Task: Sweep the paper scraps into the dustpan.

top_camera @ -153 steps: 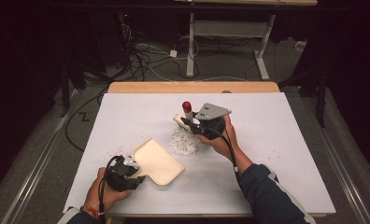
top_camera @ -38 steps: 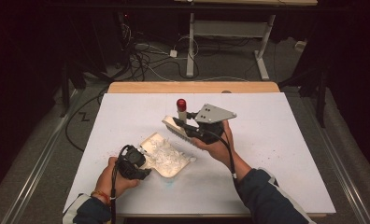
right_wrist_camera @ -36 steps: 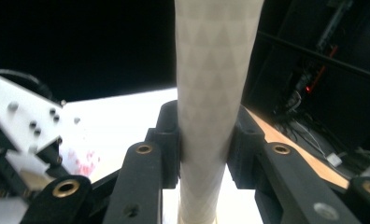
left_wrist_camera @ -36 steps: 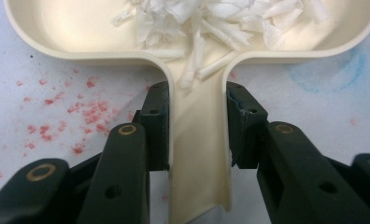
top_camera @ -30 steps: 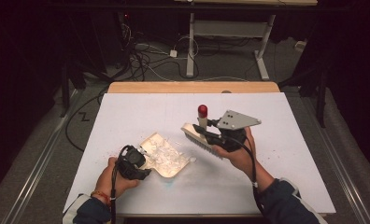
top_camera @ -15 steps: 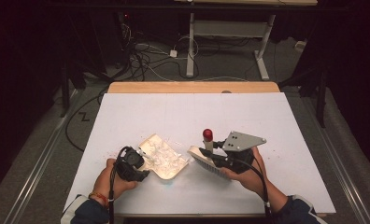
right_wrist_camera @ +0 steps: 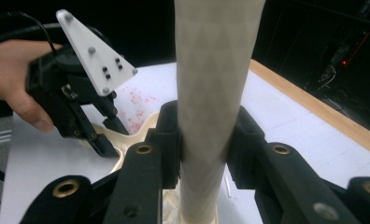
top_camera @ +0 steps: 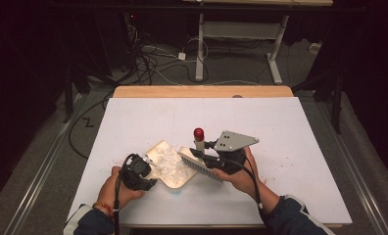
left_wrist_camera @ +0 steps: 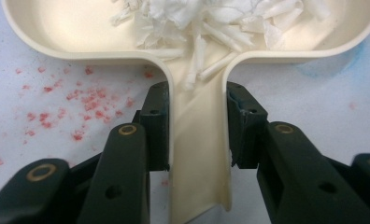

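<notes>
Dustpans: one, cream dustpan [top_camera: 170, 165] on the white table [top_camera: 290, 127], near its front edge.
In it: heap of white paper scraps [left_wrist_camera: 211, 18].
Brushes: one brush [top_camera: 200, 164], bristles at the dustpan's right edge.
Left gripper [left_wrist_camera: 197, 126]: clamped on the dustpan's handle.
Right gripper [right_wrist_camera: 204, 140]: clamped on the brush's handle.

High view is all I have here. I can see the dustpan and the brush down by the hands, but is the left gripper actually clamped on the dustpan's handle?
Observer: Yes. The left gripper has one of its fingers pressed on each side of the dustpan handle.
Operator: Anything in the pan?
Observer: White paper shreds, with a few strips lying down the handle channel.
Operator: And the right gripper's hold?
Observer: The right gripper is shut on the brush handle, which stands upright between its fingers.
Operator: What are the specks on the table?
Observer: Small red flecks on the white surface beside the pan.
</notes>
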The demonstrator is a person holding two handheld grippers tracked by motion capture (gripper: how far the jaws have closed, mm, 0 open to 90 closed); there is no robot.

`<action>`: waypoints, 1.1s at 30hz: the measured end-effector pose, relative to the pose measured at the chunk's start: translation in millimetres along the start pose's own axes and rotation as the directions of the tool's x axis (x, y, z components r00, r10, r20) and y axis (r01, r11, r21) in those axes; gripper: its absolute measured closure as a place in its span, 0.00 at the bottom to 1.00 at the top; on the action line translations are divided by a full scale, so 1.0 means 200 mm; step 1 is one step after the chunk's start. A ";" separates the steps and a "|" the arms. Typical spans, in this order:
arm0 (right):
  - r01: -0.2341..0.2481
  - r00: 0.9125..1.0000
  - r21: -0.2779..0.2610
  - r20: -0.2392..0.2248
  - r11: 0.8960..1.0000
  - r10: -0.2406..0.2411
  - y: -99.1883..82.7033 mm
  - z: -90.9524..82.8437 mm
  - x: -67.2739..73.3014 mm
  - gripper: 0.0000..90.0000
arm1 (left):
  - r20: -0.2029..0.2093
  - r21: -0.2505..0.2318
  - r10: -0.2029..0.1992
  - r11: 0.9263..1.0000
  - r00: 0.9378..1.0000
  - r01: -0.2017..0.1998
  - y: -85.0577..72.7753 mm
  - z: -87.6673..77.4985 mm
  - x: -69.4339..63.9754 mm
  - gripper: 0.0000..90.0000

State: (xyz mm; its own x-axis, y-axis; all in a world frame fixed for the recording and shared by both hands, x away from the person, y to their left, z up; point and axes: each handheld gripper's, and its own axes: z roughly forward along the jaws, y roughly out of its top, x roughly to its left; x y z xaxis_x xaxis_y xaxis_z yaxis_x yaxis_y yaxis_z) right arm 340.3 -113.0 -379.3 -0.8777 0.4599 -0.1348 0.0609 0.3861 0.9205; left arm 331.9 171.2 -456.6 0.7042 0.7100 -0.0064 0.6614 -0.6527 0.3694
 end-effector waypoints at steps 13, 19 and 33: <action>-0.016 0.999 -0.051 0.030 0.999 0.018 0.10 -0.11 -0.10 0.78 | 0.004 -0.001 -0.009 1.000 1.000 0.009 0.00 0.00 0.00 0.70; 0.034 0.993 -0.043 0.112 0.998 -0.029 0.08 0.01 -0.16 0.78 | 0.008 -0.001 -0.017 1.000 1.000 0.017 0.00 0.00 0.01 0.70; 0.047 0.992 -0.020 0.120 0.999 -0.044 0.01 0.37 -0.22 0.78 | 0.008 -0.003 -0.006 1.000 1.000 0.006 0.01 0.01 0.01 0.70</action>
State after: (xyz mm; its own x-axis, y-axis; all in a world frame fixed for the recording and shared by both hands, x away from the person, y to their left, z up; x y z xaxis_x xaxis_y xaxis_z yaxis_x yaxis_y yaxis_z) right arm 415.0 -73.3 -398.0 -0.8159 0.5354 -0.2185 0.0101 0.3911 0.9203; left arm 335.1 171.3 -456.9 0.7020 0.7120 -0.0165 0.6653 -0.6474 0.3720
